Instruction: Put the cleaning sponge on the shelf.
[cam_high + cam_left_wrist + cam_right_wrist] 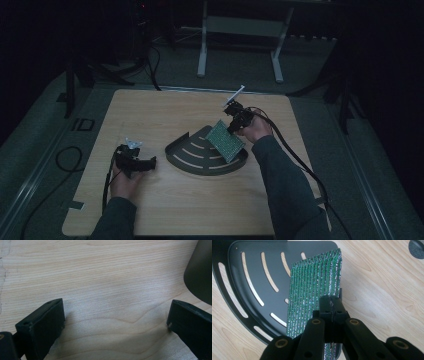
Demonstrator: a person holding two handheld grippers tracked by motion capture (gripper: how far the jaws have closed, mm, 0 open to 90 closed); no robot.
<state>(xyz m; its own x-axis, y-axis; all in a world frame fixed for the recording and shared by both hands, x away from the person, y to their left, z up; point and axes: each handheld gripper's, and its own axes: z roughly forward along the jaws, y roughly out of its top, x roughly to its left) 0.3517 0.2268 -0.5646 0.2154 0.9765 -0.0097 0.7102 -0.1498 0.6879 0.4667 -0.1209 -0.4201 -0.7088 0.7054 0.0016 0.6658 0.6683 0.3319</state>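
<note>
- The room is dim, with a grey floor (320,140) around the work area and the white legs of another desk (202,47) standing at the back.
- A light wooden table (165,205) fills the middle of the high view; its pale grain also runs under the jaws in both gripper views.
- A dark, fan-shaped slotted tray (192,157) lies flat near the middle of the table, its curved edge toward the person and a low wall along its straight sides. In the right gripper view its curved slots show the wood beneath.
- The person's forearms in dark sleeves come in from the near edge, the right sleeve (282,185) reaching up beside the tray and the left sleeve (117,217) staying low.
- A green, glittery scouring pad (225,141) is held tilted over the right part of the tray, its lower edge down at the tray and its upper edge raised; whether it touches the tray floor is hard to tell. In the right gripper view its ribbed face (314,290) stands on edge above the tray.
- The right hand-held gripper (236,122) is clamped on the pad's upper edge, jaws pinched tight on it.
- The left hand-held gripper (150,162) rests low on the table well left of the tray, jaws spread wide apart with bare wood between them.
- Black cables (300,162) trail from both grippers.
</note>
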